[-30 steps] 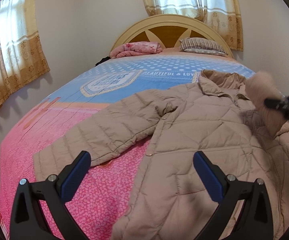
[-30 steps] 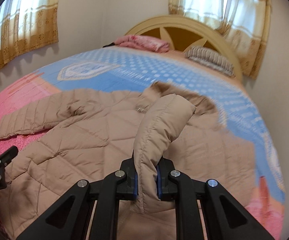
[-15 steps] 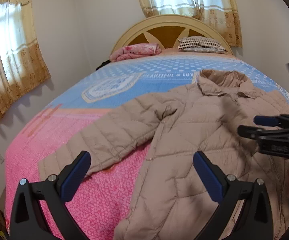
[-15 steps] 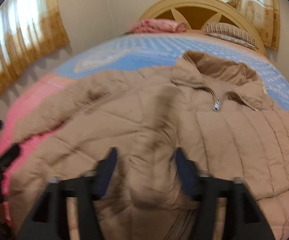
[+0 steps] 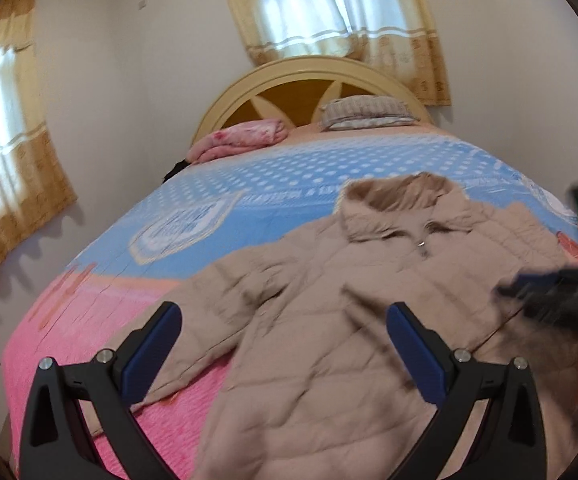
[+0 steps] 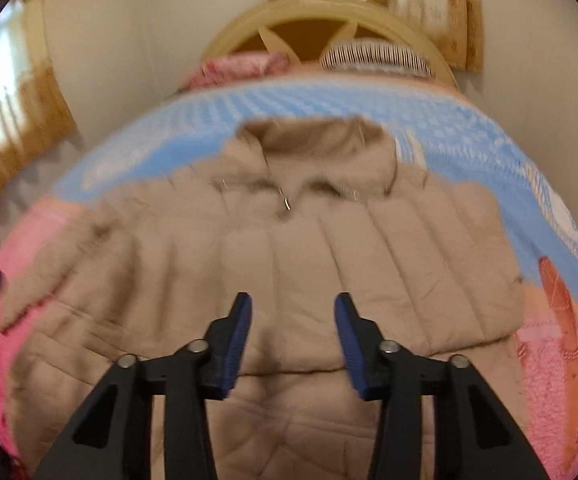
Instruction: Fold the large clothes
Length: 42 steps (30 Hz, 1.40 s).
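Observation:
A beige quilted jacket lies front-up on the bed, collar toward the headboard and zipper shut. Its left sleeve stretches out over the pink cover. My left gripper hovers above the jacket's lower left, jaws wide open and empty. In the right wrist view the jacket fills the middle, with a fold edge running across its front. My right gripper hangs just over that fold, its jaws closing with only air between them. It also shows as a dark blur, the right gripper, at the left view's right edge.
The pink and blue bed cover spreads all around the jacket. A folded pink blanket and a striped pillow lie by the arched headboard. Curtained windows stand behind and to the left, near the wall.
The right gripper let go of the sleeve it held raised; the sleeve now lies down on the jacket. That gripper dropped lower. The left gripper rose and drew back, still open.

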### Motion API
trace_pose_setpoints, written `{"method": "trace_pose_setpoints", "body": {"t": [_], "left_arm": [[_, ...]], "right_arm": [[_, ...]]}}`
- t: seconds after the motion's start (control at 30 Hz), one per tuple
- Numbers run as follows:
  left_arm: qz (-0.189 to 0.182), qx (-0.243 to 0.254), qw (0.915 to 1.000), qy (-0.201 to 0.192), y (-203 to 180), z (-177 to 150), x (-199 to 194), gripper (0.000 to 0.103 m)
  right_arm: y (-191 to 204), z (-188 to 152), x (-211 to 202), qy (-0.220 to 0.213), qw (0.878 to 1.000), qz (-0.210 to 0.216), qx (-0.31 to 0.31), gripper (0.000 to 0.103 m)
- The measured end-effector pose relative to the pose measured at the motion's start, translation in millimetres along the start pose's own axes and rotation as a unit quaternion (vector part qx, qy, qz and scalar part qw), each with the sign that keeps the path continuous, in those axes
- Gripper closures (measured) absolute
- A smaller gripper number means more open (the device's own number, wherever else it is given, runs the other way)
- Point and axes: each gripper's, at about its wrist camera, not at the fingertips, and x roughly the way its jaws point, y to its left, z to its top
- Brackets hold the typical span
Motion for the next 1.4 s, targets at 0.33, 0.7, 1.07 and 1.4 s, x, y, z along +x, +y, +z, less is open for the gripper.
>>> {"method": "trace_pose_setpoints", "body": {"t": [0.33, 0.7, 1.07, 1.4], "left_arm": [[0.041, 0.092, 0.9934, 0.055, -76, -12, 96, 0.0], [0.051, 0.086, 0.9894, 0.105, -66, -38, 132, 0.0], [0.0, 0.037, 0.9974, 0.061, -71, 8, 95, 0.0], [-0.017, 0.065, 0.9894, 0.129, -100, -17, 153, 0.0]], "right_arm": [[-2, -19, 27, 0.029, 0.999, 0.033, 0.013, 0.061], [-126, 43, -14, -0.084, 0.987, -0.047, 0.127, 0.061], [-166, 21, 63, -0.012, 0.988, -0.062, 0.139, 0.066], [-166, 24, 44, -0.028, 0.987, -0.068, 0.141, 0.067]]}}
